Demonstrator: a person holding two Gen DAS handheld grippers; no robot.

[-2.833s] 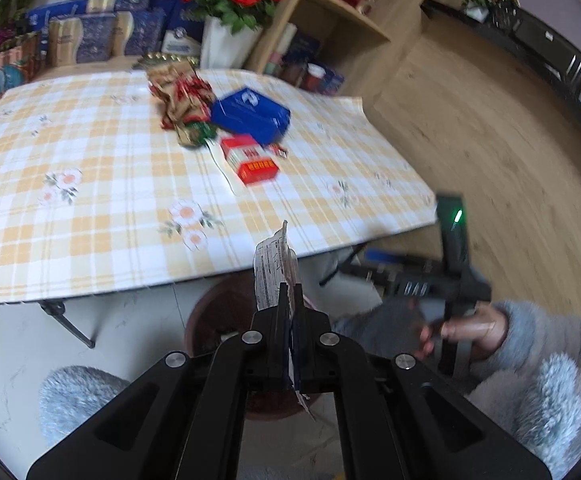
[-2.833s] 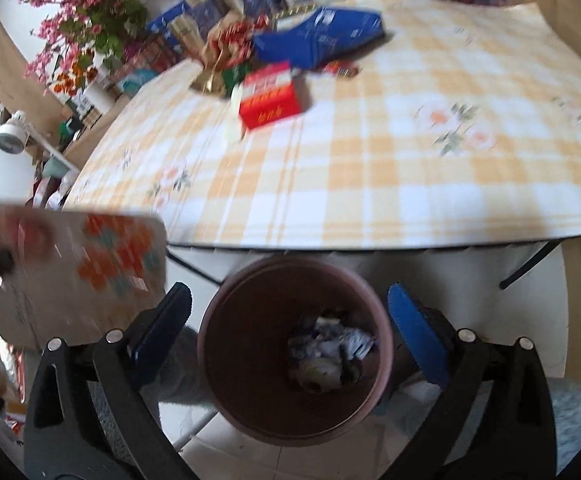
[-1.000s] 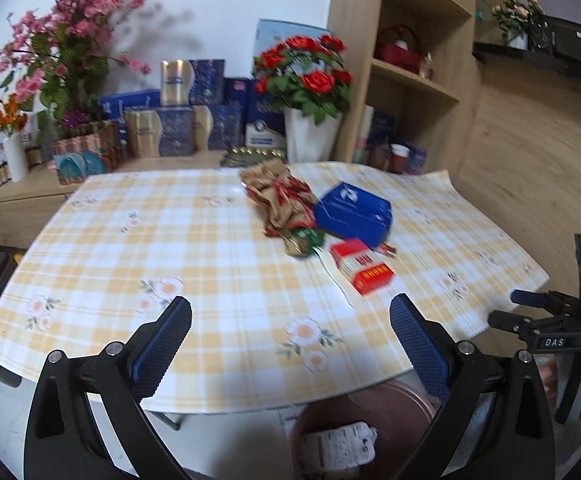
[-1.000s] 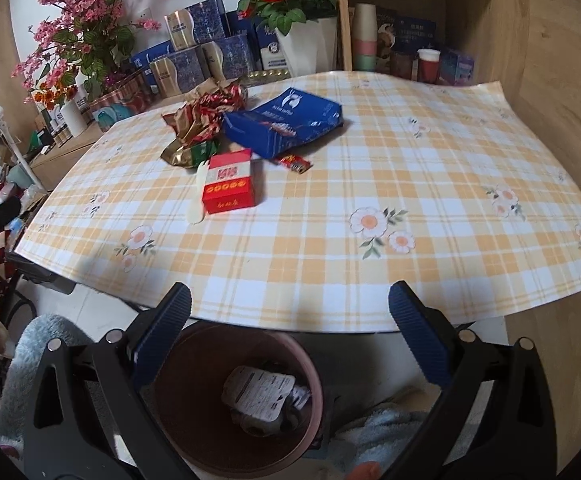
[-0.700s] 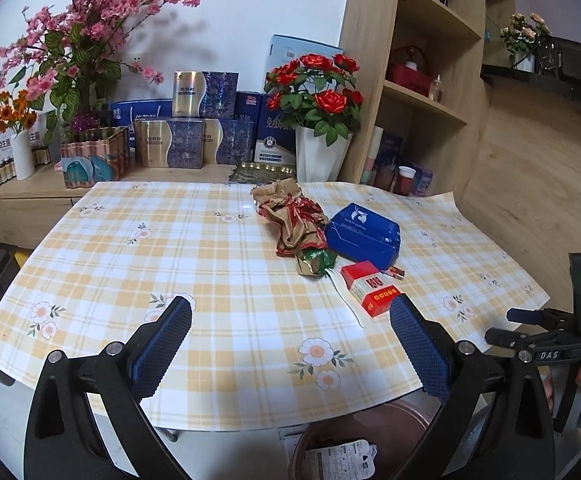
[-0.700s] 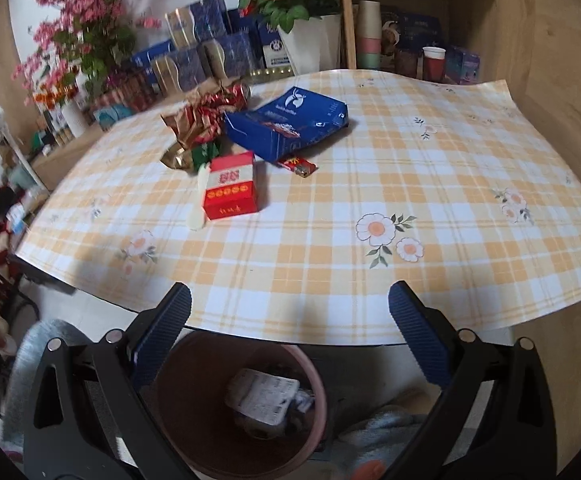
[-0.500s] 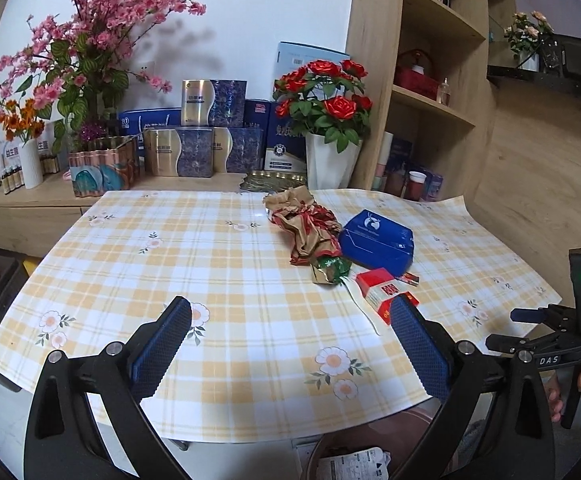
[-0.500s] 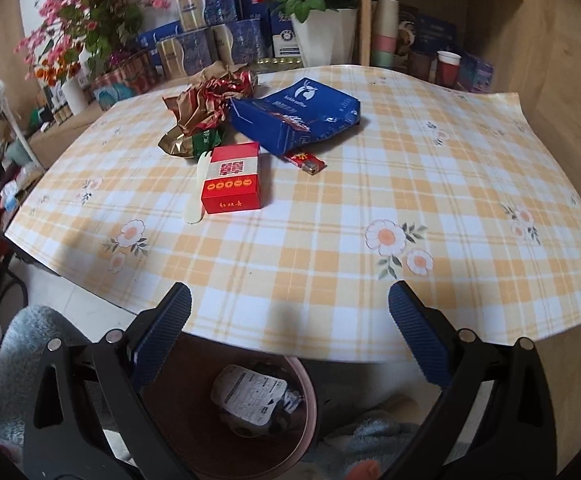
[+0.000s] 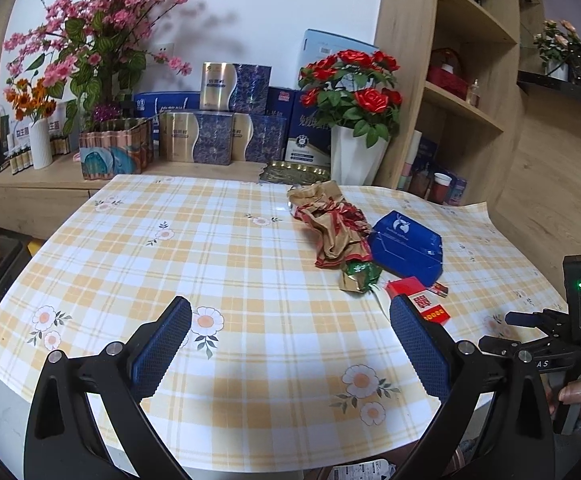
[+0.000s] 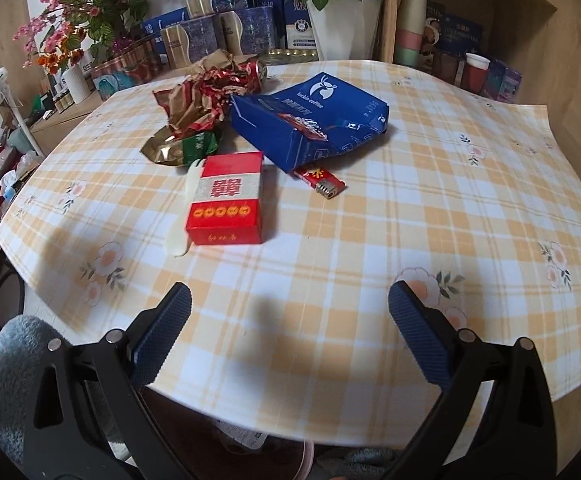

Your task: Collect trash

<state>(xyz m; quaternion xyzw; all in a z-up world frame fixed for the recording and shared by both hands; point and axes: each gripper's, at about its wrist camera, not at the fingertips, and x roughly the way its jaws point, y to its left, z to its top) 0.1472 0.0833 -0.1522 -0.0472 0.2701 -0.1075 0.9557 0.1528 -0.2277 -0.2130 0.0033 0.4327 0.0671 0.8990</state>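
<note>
yellow-and-white checked tablecloth with small flower prints covers the table [image 10: 370, 240], and what trash is left sits in a cluster toward its far side. a flat red cardboard box with gold coins printed on it [image 10: 226, 198] lies nearest, its long axis running away from the right gripper [image 10: 289, 338], near end slightly to the left of the jaw centreline. a pale plastic spoon [image 10: 182, 216] lies touching along its left side. behind it are a torn blue coffee bag [image 10: 310, 120], a small red wrapper [image 10: 322, 180], a green-and-gold foil wrapper [image 10: 186, 148] and a crumpled red-and-brown paper wad [image 10: 202, 96].

the right gripper hangs over the near table edge with jaws spread wide and nothing between them. the left gripper [image 9: 290, 346] is likewise spread and empty, and from its view the red box [image 9: 418, 300] sits off by its right finger, further out. the right one looks the nearer and better lined up: a forward reach, shifted a little left, would likely straddle the box across its short width. a brown bin rim [image 10: 306, 456] shows just under the table edge.
</note>
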